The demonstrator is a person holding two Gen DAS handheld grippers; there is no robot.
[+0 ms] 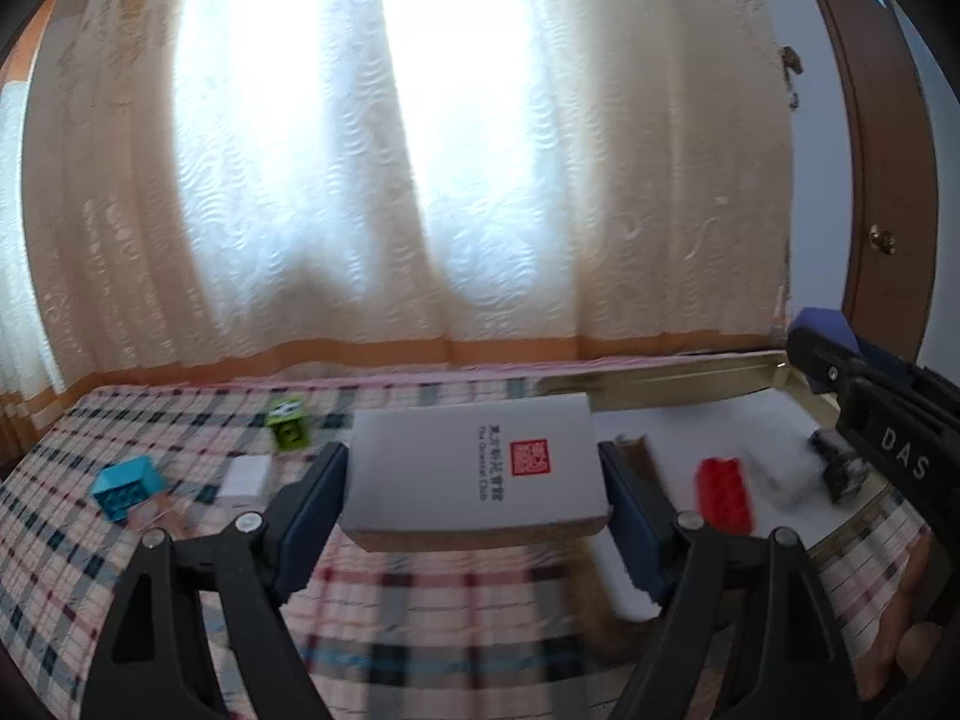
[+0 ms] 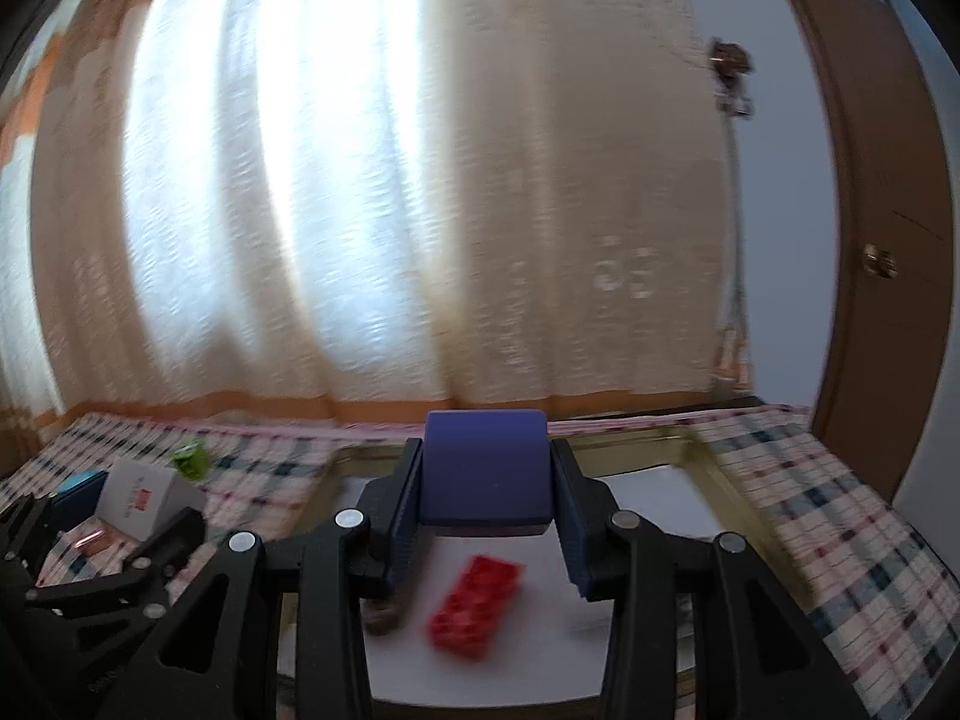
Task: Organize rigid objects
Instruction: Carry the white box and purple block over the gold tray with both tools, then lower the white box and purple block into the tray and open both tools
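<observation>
Red brick (image 2: 474, 606) and small dark object (image 1: 837, 465) inside gold-rimmed tray (image 2: 714, 468)

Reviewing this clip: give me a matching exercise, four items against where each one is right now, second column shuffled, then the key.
Items
1. white box with red seal
2. purple block
3. red brick
4. green block

Places
A. lying loose on the tray's white liner
B. clamped in the right hand-held gripper
C. standing on the checked cloth, outside the tray
D. clamped in the left hand-held gripper

Pairs: 1-D, 2-B, 3-A, 4-C
</observation>
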